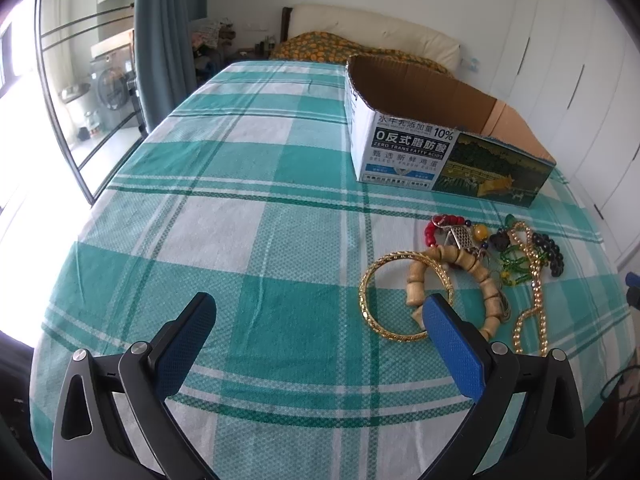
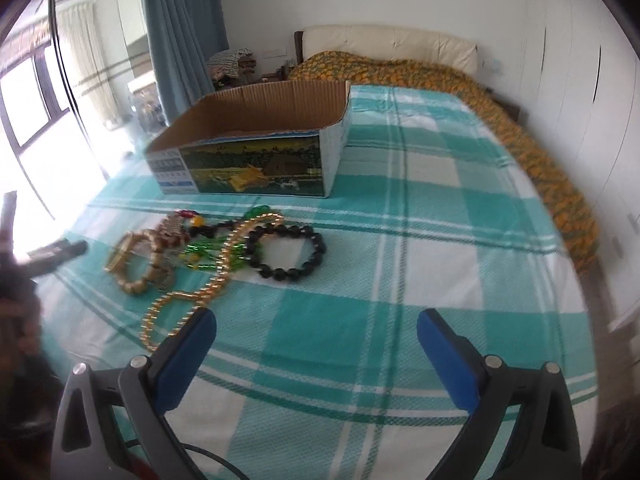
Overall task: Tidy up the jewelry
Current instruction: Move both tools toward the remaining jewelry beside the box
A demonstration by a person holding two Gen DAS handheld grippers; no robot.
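Two hand-held grippers, both spread wide and empty.
Left hand-held gripper (image 1: 320,312) and right hand-held gripper (image 2: 316,326) hover near the jewelry pile (image 1: 472,272), which lies before the cardboard box (image 1: 440,148).

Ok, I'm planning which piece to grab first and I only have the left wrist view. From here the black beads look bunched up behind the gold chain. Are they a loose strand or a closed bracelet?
Observer: A closed bracelet. In the right wrist view the black bead bracelet lies as an open ring, flat on the checked bedsheet.
Operator: Is it tangled with the rest?
Observer: Its left edge meets the gold chain; the far right side lies free on the sheet.
Operator: And the right gripper?
Observer: The right gripper is open and holds nothing, with the bracelet ahead to its left.
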